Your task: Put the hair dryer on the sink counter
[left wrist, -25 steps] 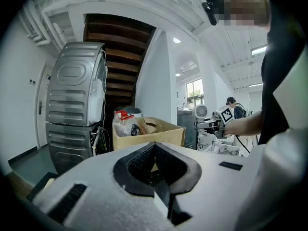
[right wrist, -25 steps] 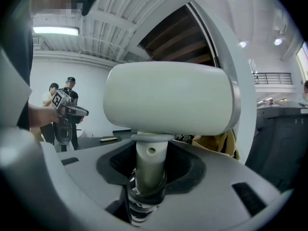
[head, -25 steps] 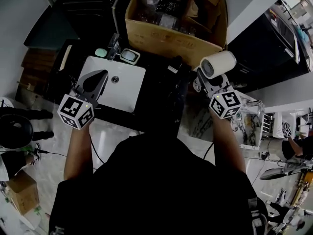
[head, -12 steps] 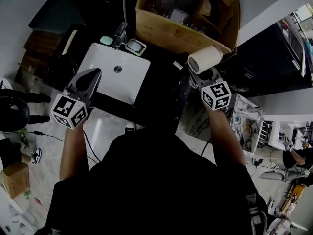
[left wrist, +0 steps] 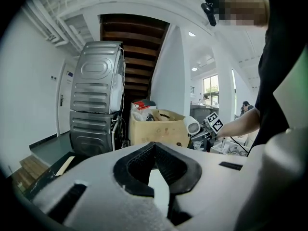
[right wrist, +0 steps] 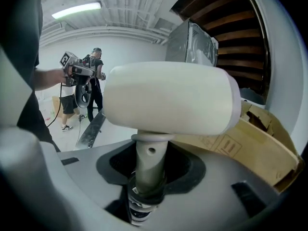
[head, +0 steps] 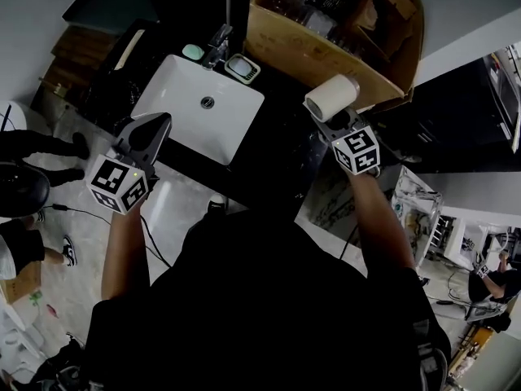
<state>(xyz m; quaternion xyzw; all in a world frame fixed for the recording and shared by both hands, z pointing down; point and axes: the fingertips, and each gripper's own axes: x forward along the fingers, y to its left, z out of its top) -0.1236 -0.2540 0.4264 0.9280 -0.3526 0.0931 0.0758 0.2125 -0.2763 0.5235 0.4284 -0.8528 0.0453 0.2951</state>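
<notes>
The cream hair dryer [head: 332, 96] is held by its handle [right wrist: 148, 160], barrel lying sideways, in my right gripper [head: 342, 123], which is shut on it. It hangs above the black sink counter [head: 281, 149], just in front of the cardboard box. In the right gripper view the barrel [right wrist: 168, 97] fills the middle, and the jaws clamp the handle below it. My left gripper [head: 153, 130] is shut and holds nothing, over the front edge of the white basin [head: 183, 96]. The left gripper view shows its jaws [left wrist: 155, 159] closed, with the hair dryer [left wrist: 192, 126] far off to the right.
An open cardboard box [head: 281, 43] full of items stands behind the counter. A tap [head: 218, 39] and soap dishes [head: 242, 68] sit at the basin's back rim. A stacked metal washer [left wrist: 96, 105] stands at the left. People stand on the floor [head: 32, 149] to the left.
My right gripper has carried the hair dryer to the left, closer to the box front and over the counter. The left gripper has stayed at the basin's front edge.
</notes>
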